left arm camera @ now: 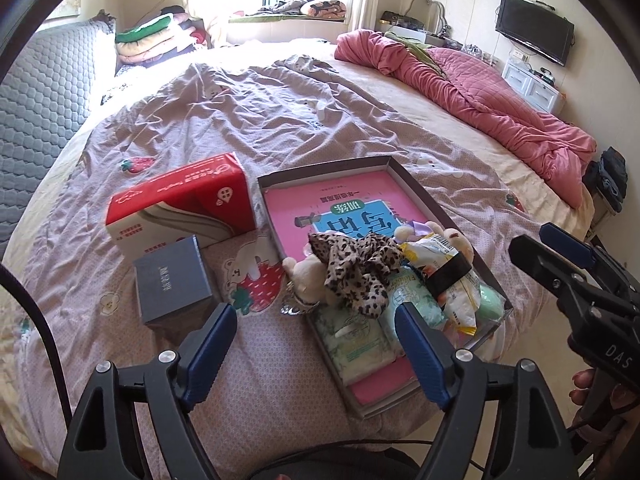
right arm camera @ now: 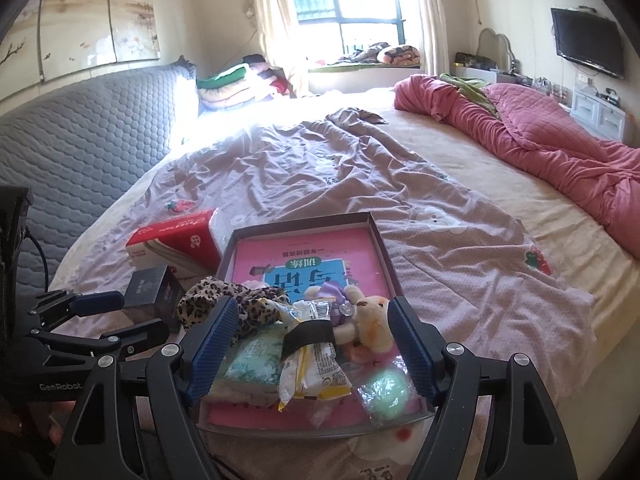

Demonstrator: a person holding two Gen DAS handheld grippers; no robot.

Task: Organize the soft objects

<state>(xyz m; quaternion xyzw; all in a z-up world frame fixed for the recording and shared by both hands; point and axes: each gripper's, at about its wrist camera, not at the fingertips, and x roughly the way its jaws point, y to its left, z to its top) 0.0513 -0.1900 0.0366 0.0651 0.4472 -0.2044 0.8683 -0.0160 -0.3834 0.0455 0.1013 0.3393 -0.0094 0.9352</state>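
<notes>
A shallow dark tray lies on the bed with a pink book inside. Heaped at its near end are a leopard-print scrunchie, a cream plush toy, a rabbit plush, a snack packet with a black band, green tissue packs and a wrapped green ball. My left gripper hovers open over the tray's near left edge. Above the heap my right gripper is open, gripping nothing.
A red tissue box and a small dark box sit left of the tray. A bunched pink quilt lies along the bed's right side. A grey padded headboard runs along the left.
</notes>
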